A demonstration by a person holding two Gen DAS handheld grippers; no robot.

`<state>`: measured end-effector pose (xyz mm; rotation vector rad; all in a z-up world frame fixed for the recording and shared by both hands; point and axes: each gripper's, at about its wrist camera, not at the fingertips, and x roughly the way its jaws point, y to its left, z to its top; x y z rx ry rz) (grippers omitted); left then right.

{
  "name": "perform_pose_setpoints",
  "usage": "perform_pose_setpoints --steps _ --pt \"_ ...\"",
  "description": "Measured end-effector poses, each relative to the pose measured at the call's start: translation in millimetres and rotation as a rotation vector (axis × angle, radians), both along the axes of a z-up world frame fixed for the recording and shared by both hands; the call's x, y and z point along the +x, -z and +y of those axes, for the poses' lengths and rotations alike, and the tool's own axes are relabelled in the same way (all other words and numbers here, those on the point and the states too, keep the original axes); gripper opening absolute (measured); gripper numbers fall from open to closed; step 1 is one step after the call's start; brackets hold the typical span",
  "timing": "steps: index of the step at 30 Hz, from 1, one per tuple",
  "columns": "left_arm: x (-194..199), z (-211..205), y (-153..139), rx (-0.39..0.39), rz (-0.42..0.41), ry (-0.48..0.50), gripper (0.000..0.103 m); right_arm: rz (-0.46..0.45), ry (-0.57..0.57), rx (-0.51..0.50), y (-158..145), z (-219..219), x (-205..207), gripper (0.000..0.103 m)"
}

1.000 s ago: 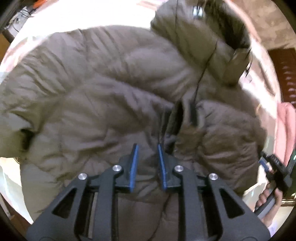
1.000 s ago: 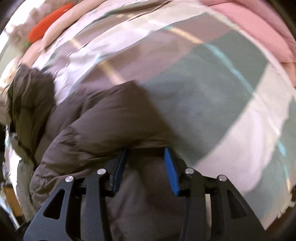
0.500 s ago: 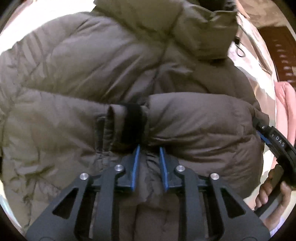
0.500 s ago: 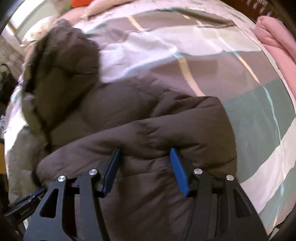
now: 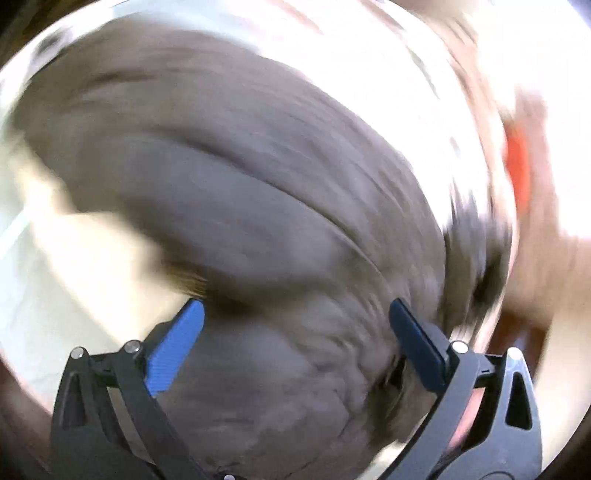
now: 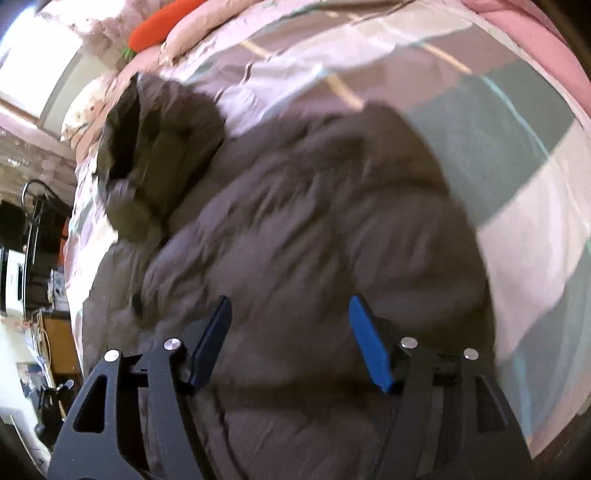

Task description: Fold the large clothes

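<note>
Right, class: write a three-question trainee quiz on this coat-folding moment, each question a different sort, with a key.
1. True or false: the left gripper is clamped on the puffer coat.
2. What lies under the coat? A) checked bedspread B) wooden floor C) glass table
3. Fill in: the orange carrot toy lies near the ____ of the bed.

Key: 1 false, its jaws have just been opening and stand wide; 2 A; 3 head.
</note>
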<state>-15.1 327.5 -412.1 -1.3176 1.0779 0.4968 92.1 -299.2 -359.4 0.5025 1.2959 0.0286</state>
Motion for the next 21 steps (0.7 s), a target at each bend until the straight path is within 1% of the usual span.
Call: perform_pose_setpoints --steps 1,3,5,6,8,10,12,14,15,16,17,18,20,21 --pt "-21 16 6 -0.024 -0.020 -0.079 0.101 0.025 -0.018 0.014 5 12 -8 0.067" --pt "-59 45 14 -0.023 -0.040 -0.208 0.101 0.077 -0.048 0.043 15 35 -21 0.067" --pt "-77 68 25 -0.015 -0.054 -0.272 0.101 0.117 -0.070 0.060 24 52 -25 0.067" --pt "-80 75 33 -0.020 -0.051 -0.295 0.101 0.136 -0.080 0.071 27 63 -28 0.067" --pt "-76 84 50 -0.042 -0.041 -0.329 0.101 0.137 -0.099 0.079 26 77 -30 0.067" --pt "-72 93 68 -0.066 0.020 -0.334 0.101 0.121 -0.126 0.071 21 92 -31 0.067" --pt "-69 96 78 -0.082 0.050 -0.333 0.101 0.111 -0.145 0.069 17 105 -30 0.067" --pt "-70 95 77 -0.075 0.040 -0.354 0.100 0.113 -0.150 0.073 17 112 -26 0.067" --pt "-72 94 73 -0.053 0.025 -0.367 0.073 0.117 -0.149 0.076 16 116 -26 0.067" --pt "-71 94 69 -0.035 0.012 -0.357 0.047 0.119 -0.147 0.078 17 117 -26 0.067" --pt "-67 93 67 -0.040 -0.010 -0.337 0.019 0.121 -0.145 0.081 17 119 -26 0.067" --pt "-62 93 59 -0.030 -0.043 -0.324 0.012 0.123 -0.144 0.084 17 119 -26 0.067" --pt "-50 91 36 0.033 -0.081 -0.264 0.010 0.127 -0.151 0.087 16 122 -28 0.067" --pt "-36 86 15 0.093 -0.111 -0.198 0.010 0.128 -0.155 0.085 16 122 -29 0.067"
